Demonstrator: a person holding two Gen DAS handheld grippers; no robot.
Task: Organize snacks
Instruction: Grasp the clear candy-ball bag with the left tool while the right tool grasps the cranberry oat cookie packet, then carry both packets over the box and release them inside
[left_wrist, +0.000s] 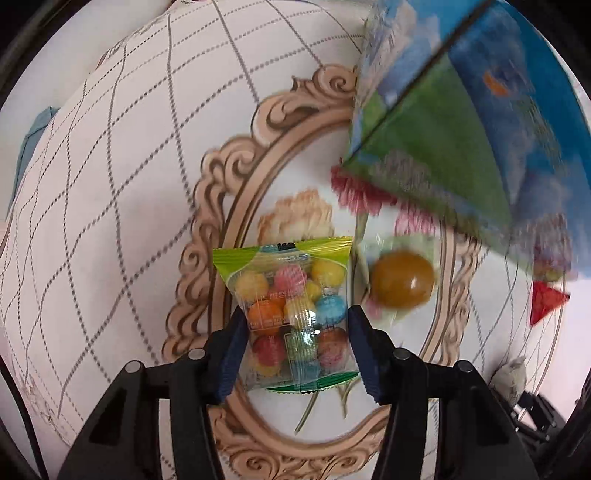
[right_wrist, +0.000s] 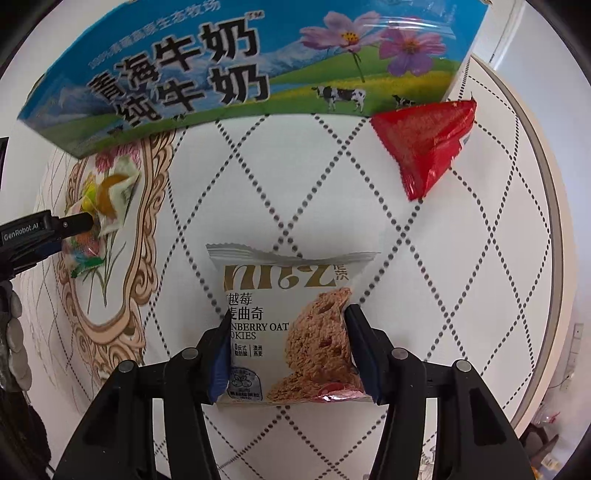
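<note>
The left gripper (left_wrist: 297, 347) clamps a bag of coloured candy balls (left_wrist: 291, 314); the right gripper (right_wrist: 288, 350) pinches a cranberry oat cookie packet (right_wrist: 295, 332), both on the patterned tablecloth (right_wrist: 461, 258). Sorting looks barely begun: nothing appears stowed. Beyond lie a wrapped brown sweet (left_wrist: 402, 284), a red packet (right_wrist: 424, 144) and the milk carton box (right_wrist: 240, 66), crowding the far side.

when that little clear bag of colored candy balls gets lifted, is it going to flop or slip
The candy bag probably flops little: it looks packed with round balls, though its crinkly film ends may bend. The left tongs pinch its sides, and the glossy film could slip. The balls inside may shift, so the grip might loosen.
</note>
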